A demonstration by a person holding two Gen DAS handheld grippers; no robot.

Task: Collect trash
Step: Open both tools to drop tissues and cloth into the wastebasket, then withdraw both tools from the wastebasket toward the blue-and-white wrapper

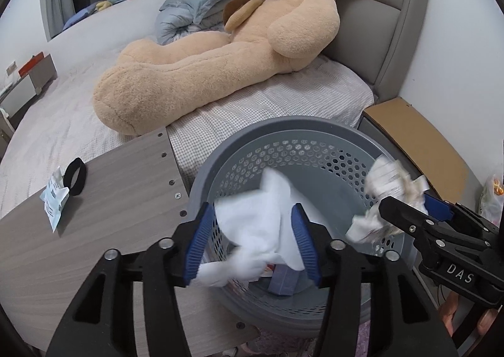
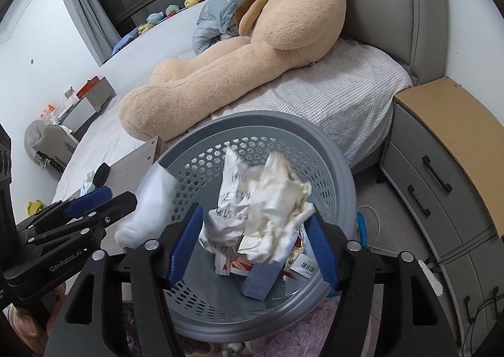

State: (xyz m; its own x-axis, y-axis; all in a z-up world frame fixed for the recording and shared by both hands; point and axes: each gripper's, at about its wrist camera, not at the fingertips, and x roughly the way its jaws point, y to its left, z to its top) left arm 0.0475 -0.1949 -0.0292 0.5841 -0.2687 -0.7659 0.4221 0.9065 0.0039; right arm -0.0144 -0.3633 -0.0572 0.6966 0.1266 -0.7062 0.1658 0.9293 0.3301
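Both grippers hang over the gray bin (image 1: 285, 127) standing beside the bed (image 1: 283, 95). The left gripper (image 1: 252, 242) has its fingers spread, with a blurred white tissue (image 1: 261, 224) loose between them. The right gripper (image 2: 252, 240) has its fingers spread around a crumpled paper (image 2: 258, 209); whether they grip it is unclear. A small packet (image 1: 55, 199) lies on the bench (image 1: 126, 193) at left.

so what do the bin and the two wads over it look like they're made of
Bin: matte grey moulded plastic, going by its smooth rim and punched hexagonal holes.
Wad in the right gripper: crumpled paper, sharp creases and handwriting, part yellowed.
Wad in the left gripper: soft white tissue or thin cloth; blurred, so uncertain.
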